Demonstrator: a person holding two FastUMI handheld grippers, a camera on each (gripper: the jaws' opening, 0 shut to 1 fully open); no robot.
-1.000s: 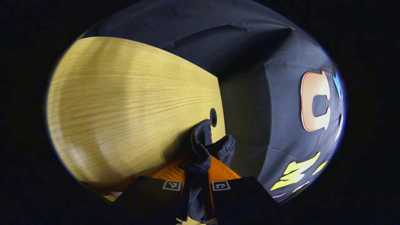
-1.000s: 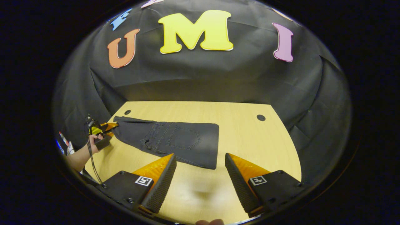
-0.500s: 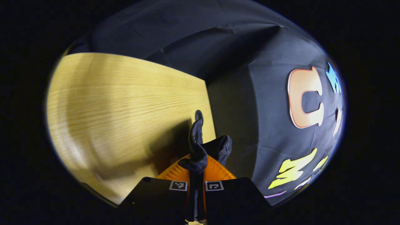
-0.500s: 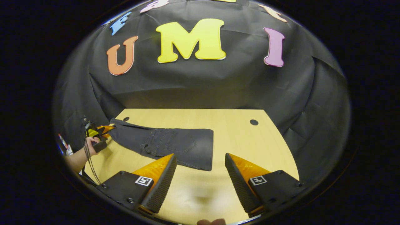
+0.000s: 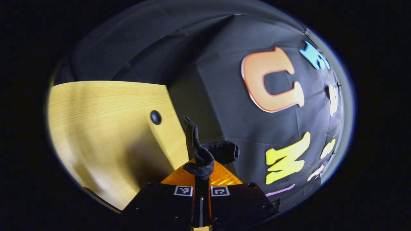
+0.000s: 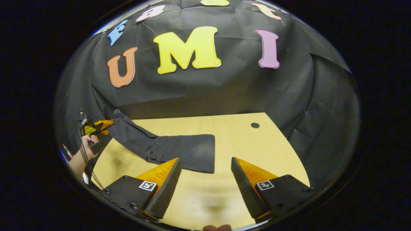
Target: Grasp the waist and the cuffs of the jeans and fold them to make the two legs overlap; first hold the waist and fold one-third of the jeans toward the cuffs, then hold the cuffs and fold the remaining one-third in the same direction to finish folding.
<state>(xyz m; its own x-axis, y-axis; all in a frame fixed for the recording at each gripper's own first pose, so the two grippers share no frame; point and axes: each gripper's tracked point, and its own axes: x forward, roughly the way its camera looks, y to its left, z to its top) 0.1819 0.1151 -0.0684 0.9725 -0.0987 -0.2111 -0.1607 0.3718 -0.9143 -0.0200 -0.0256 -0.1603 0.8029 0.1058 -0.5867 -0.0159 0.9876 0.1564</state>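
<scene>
Our left gripper (image 5: 201, 179) is clenched on the cuffs (image 5: 205, 154) of the jeans (image 6: 179, 150), a bunch of dark cloth poking up from between its fingers. Past that bunch we see the wooden table (image 5: 102, 128) with a round black hole (image 5: 155, 117) near its edge, and the black cloth wall beyond.

Our right gripper (image 6: 205, 183) hangs released over the near part of the table, its fingers wide apart and touching nothing. Just beyond them the jeans lie flat, back pocket up, with a straight folded edge on the right. Farther left the leg end rises off the table, up to the left gripper, which a hand (image 6: 84, 146) holds beside the table's left edge.
</scene>
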